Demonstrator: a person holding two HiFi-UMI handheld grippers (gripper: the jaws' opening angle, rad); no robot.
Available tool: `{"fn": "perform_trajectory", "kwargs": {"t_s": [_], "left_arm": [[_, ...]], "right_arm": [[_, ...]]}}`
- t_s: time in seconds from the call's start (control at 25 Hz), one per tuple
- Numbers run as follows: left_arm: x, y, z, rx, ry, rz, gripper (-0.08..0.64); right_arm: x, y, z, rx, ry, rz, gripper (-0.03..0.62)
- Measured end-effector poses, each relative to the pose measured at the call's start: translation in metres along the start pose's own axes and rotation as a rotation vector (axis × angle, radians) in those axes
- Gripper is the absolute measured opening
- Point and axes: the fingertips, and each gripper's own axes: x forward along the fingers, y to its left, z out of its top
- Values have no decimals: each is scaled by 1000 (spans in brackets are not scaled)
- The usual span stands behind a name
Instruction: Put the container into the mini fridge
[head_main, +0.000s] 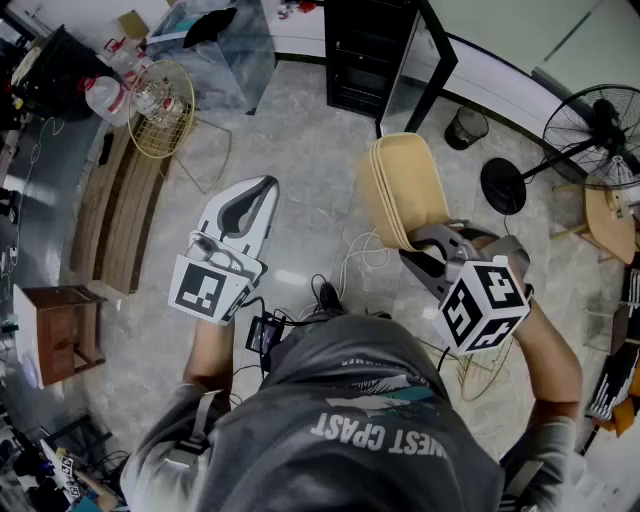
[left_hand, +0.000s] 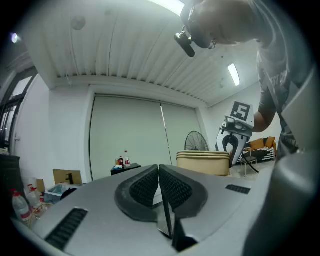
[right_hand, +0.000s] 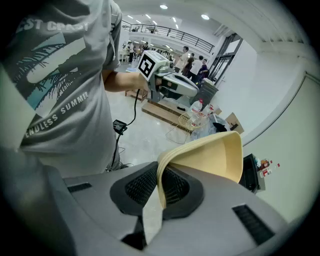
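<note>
The person is standing on a big pale floor (head_main: 300, 150). The black mini fridge (head_main: 362, 50) is sitting at the far side, with its door (head_main: 443, 82) hanging open. The tan container (head_main: 405, 185) is hanging in the air between the person and the fridge, well apart from it. Its long side is pointing far, toward the fridge. The right tongs (head_main: 425, 245) are pinching its near rim tight and tipping down, so the right hand is doing the carrying. The left tongs (head_main: 262, 188) are pressing together on nothing, off to the left. The fridge is lying far and a bit left of the container. Its inside is looking too dark to make out, and its top is getting cut off.
</note>
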Motion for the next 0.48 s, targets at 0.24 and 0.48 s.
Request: {"fn": "perform_trajectory", "kwargs": {"t_s": [0.24,0.48], "left_arm": [[-4,22,-8,-10,9,-7,23],[-4,25,-19,-48,3,3,23]], "right_arm": [[15,-14,17,24,-6,-11,44],[26,-27,14,25,13,5,44]]}}
